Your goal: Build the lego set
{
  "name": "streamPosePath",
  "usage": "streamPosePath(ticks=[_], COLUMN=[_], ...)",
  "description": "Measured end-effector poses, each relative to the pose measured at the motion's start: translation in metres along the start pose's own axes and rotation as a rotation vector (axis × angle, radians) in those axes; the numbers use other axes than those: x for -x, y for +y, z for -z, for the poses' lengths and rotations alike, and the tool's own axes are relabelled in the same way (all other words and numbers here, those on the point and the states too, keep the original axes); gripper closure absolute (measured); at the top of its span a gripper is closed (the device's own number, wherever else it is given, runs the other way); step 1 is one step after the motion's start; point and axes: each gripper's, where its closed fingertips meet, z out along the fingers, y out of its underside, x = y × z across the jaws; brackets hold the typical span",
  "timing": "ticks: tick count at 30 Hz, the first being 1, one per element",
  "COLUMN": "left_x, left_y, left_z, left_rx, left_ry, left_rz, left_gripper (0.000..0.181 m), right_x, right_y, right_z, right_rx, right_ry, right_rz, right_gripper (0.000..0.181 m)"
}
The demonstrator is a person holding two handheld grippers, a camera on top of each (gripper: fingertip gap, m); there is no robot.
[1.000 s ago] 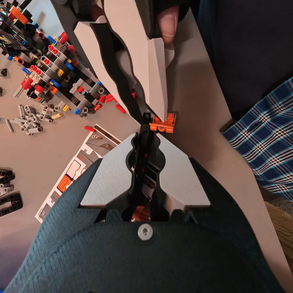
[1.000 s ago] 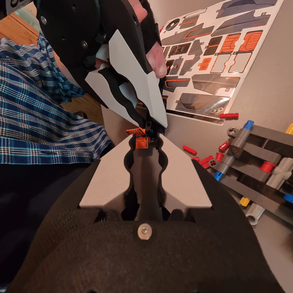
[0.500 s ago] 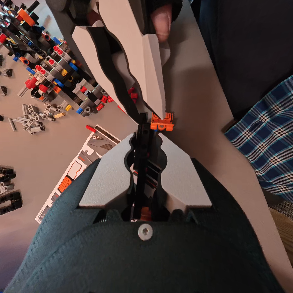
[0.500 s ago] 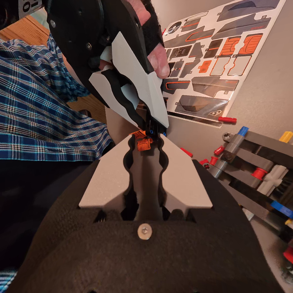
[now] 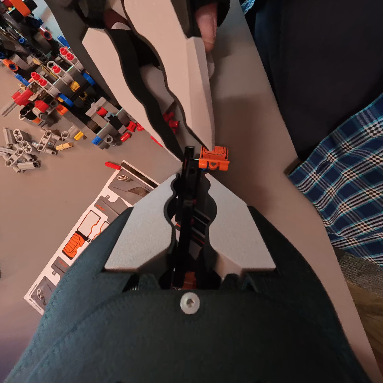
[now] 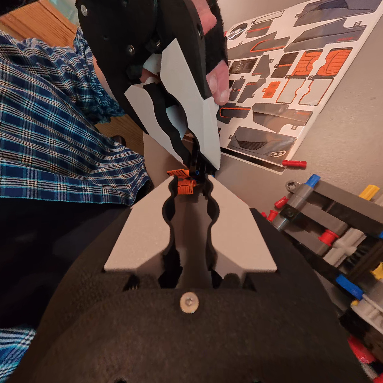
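In the left wrist view, the left gripper (image 5: pixel 189 176) is clenching a black beam assembly (image 5: pixel 189 207), which is running lengthwise between its jaws and poking out past their tips. Just beyond those tips, to the right of the beam's end, an orange piece (image 5: pixel 214 160) is sitting against the beam, and the right gripper (image 5: pixel 196 149) is coming in from ahead with one tip pressing on the orange piece's top. Off to the left of the jaws, on the desk (image 5: pixel 41 196), a sticker sheet (image 5: pixel 87 223) is lying, with the part-built model (image 5: pixel 68 89) and loose grey connectors (image 5: pixel 22 149) farther ahead on that side. In the right wrist view, the right gripper's (image 6: pixel 189 178) jaws are standing apart along most of their length with bare desk showing between them; the orange piece (image 6: pixel 184 184) is sitting between the tips, though whether they are pinching it or merely pushing I cannot tell. The left gripper (image 6: pixel 200 163) is meeting it tip to tip, gripping the beam (image 6: pixel 195 161). To the right of the jaws, the model's frame (image 6: pixel 323 223) is lying near red pins (image 6: pixel 294 163). The risk, as I judge it, is a skewed push: if the orange piece is not lined up with the beam's hole, it could pop free and fall, or the thin beam could twist in the left jaws.
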Motion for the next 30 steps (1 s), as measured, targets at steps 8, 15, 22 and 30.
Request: streamPosePath(ticks=[8, 15, 22, 30], left_x=[0.0002, 0.0024, 0.0031, 0.0019], left_y=[-0.0007, -0.0015, -0.0018, -0.0021], left_z=[-0.0006, -0.0005, 0.0001, -0.0003], left_rx=[-0.006, -0.009, -0.020, -0.023], left_ry=[0.015, -0.009, -0.038, -0.025], left_rz=[0.004, -0.006, -0.017, -0.006], left_gripper=[0.161, 0.158, 0.158, 0.162], right_x=[-0.0014, -0.0015, -0.0011, -0.0011], right_y=[0.0028, 0.0038, 0.0037, 0.0040], right_z=[-0.0014, -0.0022, -0.0020, -0.0019], right_rx=[0.026, 0.033, 0.029, 0.028], right_ry=[-0.006, -0.001, 0.005, 0.036], right_rz=[-0.009, -0.002, 0.007, 0.025], right_gripper=[0.156, 0.156, 0.156, 0.152])
